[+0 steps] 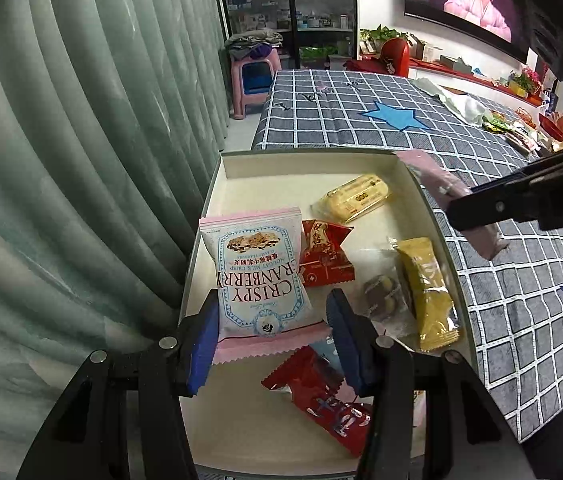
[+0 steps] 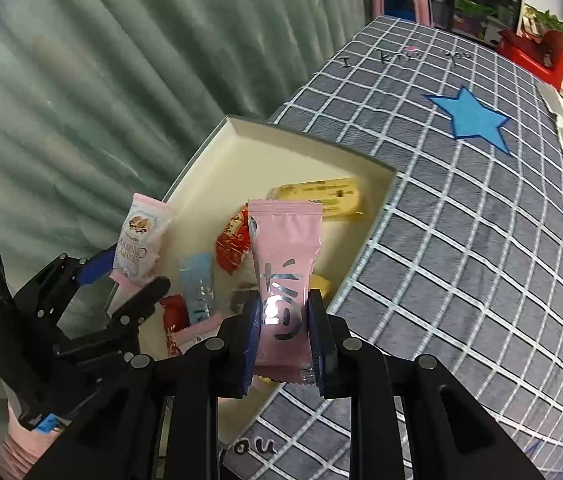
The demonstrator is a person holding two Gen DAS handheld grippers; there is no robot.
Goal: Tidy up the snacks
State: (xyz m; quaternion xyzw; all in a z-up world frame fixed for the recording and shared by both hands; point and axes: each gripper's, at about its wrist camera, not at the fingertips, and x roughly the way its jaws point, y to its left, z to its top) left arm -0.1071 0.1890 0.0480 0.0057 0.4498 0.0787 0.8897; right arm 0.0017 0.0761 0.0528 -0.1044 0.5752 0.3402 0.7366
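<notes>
Gripping a pink-and-white cranberry nougat packet (image 1: 259,276) by its lower edge, the left gripper (image 1: 273,344) has its blue pads on both sides of the packet, which stands upright above the box (image 1: 309,166). The right gripper (image 2: 283,334) is clamped on one pink foil sachet (image 2: 283,256), slim and glossy with silver print, held upright over the box's right wall.

Count, two tongs, one packet each.

The box is one shallow rectangular tray, cream inside with a grey rim, on a grey quilted cover (image 1: 341,112) with a white grid and star patches.

Loose inside the box:
- one pale yellow pillow pack (image 1: 351,198), near the far right corner;
- one red crinkled wrapper (image 1: 325,254), mid-floor, just beside the nougat packet;
- one mustard-yellow sachet (image 1: 427,292), along the right wall;
- one clear wrapper with dark round pieces (image 1: 381,292), touching the mustard sachet;
- one long red bar wrapper (image 1: 321,398), near edge;
- one light blue sachet (image 2: 197,284), partly hidden beneath the left gripper.

More wrapped snacks (image 1: 517,126) lie in a pile on the cover, well apart from the box; number unclear. Green pleated curtain (image 1: 81,120) at left.
</notes>
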